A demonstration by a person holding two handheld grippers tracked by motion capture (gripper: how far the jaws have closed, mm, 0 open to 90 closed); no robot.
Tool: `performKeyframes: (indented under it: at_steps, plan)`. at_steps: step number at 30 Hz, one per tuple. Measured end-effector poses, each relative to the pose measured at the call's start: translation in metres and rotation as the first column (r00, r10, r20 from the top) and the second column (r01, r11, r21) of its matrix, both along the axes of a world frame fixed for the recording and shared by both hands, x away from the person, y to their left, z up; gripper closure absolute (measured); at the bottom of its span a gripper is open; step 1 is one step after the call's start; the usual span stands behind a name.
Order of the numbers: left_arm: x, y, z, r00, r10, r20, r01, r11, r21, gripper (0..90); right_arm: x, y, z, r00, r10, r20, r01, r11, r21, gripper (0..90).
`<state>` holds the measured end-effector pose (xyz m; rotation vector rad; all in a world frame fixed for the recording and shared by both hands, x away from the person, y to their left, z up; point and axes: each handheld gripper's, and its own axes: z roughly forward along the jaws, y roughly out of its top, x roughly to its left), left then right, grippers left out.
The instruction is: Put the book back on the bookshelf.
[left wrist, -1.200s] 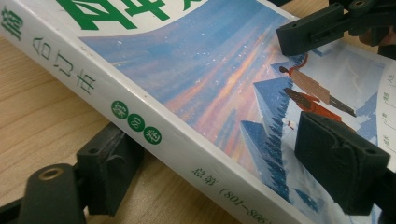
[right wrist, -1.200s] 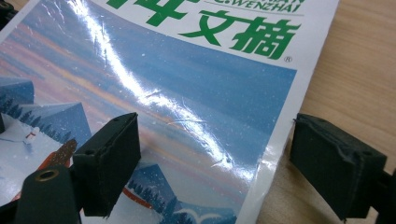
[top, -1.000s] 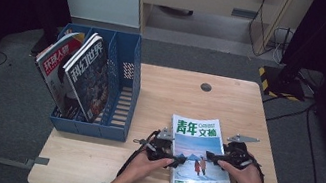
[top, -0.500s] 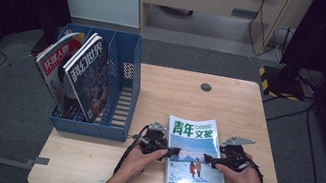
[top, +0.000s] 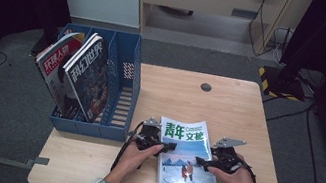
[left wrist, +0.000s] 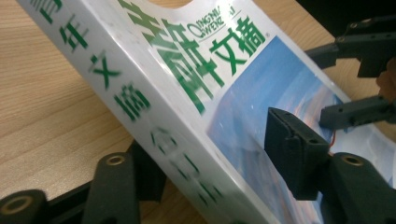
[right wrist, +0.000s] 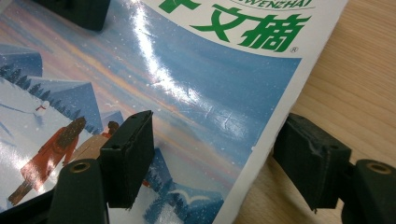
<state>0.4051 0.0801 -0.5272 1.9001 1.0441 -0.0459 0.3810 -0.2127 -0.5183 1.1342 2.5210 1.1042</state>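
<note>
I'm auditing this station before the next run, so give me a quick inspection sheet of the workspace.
Surface: wooden table, a small dark round spot near its far edge.
Job's things: magazine, lying near the front edge.
Clutter: blue rack at the table's left, two magazines leaning in it.
Grippers: left gripper has one jaw above and one below the magazine's spine edge; right gripper straddles the opposite edge; both have just been closing.
Cables: one trails from the left gripper; more on the floor at right.
Surroundings: grey floor, cabinet behind.
</note>
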Motion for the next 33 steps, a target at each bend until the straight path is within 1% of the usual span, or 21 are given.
performKeyframes:
  at_steps: [2,4,7,8,9,10,12,13,15,16,17,18,19,21,22,23,25,29,32,33]
  plan:
    - [0.000,0.000,0.001,0.9999,0.003,0.011,-0.003,0.9999,0.014,44.9,-0.002,0.003,0.001,0.9999,0.014,-0.008,-0.014,1.000,-0.004,29.4]
    - [0.000,0.001,0.002,0.9999,0.009,0.013,-0.009,0.9999,0.014,46.4,-0.003,0.005,0.000,0.9997,0.023,0.005,-0.023,1.000,-0.006,29.3]
    - [0.001,0.002,0.003,0.9999,0.006,0.013,-0.006,0.9999,0.014,48.4,-0.004,0.006,0.001,0.9997,0.025,0.000,-0.025,1.000,-0.004,29.2]
    - [0.002,0.003,0.005,0.9998,0.007,0.019,-0.007,0.9998,0.019,48.4,-0.004,0.006,0.001,0.9997,0.025,0.000,-0.025,1.000,-0.004,29.2]
    - [0.002,0.003,0.006,0.9995,0.008,0.030,-0.009,0.9998,0.019,49.5,-0.001,0.003,0.000,0.9993,0.032,-0.019,-0.032,0.999,0.008,29.0]
    - [0.002,0.003,0.006,0.9995,0.008,0.030,-0.009,0.9998,0.019,49.8,0.000,0.001,-0.001,0.9991,0.031,-0.030,-0.030,0.999,0.020,28.3]
    - [0.007,0.003,0.009,0.9996,0.014,0.023,-0.014,0.9996,0.024,50.4,0.002,-0.001,-0.003,0.9982,0.021,-0.057,-0.019,0.999,0.044,27.1]
    - [0.008,0.003,0.009,0.9997,0.017,0.019,-0.018,0.9995,0.024,50.6,0.004,-0.002,-0.004,0.9978,0.024,-0.062,-0.022,0.999,0.046,25.8]
    - [0.012,0.002,0.011,0.9995,0.031,0.008,-0.031,0.9991,0.028,50.7,0.004,-0.003,-0.004,0.9979,0.027,-0.059,-0.024,0.999,0.047,24.5]
    - [0.013,0.002,0.012,0.9995,0.031,0.007,-0.031,0.9991,0.030,50.7,0.004,-0.003,-0.005,0.9974,0.017,-0.070,-0.013,0.998,0.060,24.3]
    - [0.015,0.001,0.013,0.9996,0.026,0.007,-0.027,0.9989,0.038,50.7,0.005,-0.004,-0.006,0.9974,0.015,-0.070,-0.011,0.998,0.063,24.4]
    - [0.016,0.000,0.014,0.9995,0.031,0.003,-0.031,0.9986,0.042,50.4,0.005,-0.004,-0.006,0.9973,0.014,-0.073,-0.009,0.998,0.068,24.5]
    - [0.019,-0.001,0.016,0.9997,0.024,-0.005,-0.023,0.9985,0.050,49.7,0.005,-0.005,-0.006,0.9970,0.017,-0.075,-0.012,0.998,0.069,24.6]
    - [0.024,-0.003,0.018,0.9996,0.023,-0.019,-0.022,0.9993,0.030,47.6,0.005,-0.005,-0.007,0.9973,0.019,-0.070,-0.014,0.997,0.071,24.8]
    - [0.025,-0.005,0.019,0.9998,0.010,-0.019,-0.010,0.9994,0.034,45.8,0.005,-0.005,-0.007,0.9975,0.020,-0.068,-0.015,0.997,0.071,25.0]
    - [0.028,-0.007,0.020,0.9998,0.002,-0.019,-0.001,0.9996,0.028,43.5,0.005,-0.005,-0.007,0.9977,0.018,-0.065,-0.013,0.997,0.071,25.1]
    - [0.033,-0.011,0.023,0.9997,-0.017,-0.019,0.018,0.9992,0.036,40.7,0.004,-0.005,-0.007,0.9977,0.015,-0.066,-0.010,0.997,0.070,25.2]
    - [0.038,-0.017,0.029,0.9996,-0.023,-0.018,0.024,0.9981,0.056,40.1,0.004,-0.003,-0.005,0.9979,0.011,-0.064,-0.008,0.998,0.054,25.1]
    - [0.040,-0.021,0.033,0.9992,-0.023,-0.033,0.025,0.9986,0.047,37.9,0.003,-0.003,-0.004,0.9983,0.007,-0.058,-0.004,0.999,0.049,25.2]
    - [0.041,-0.022,0.034,0.9987,-0.027,-0.045,0.029,0.9985,0.047,36.6,0.003,-0.003,-0.004,0.9985,0.006,-0.054,-0.004,0.999,0.048,25.2]
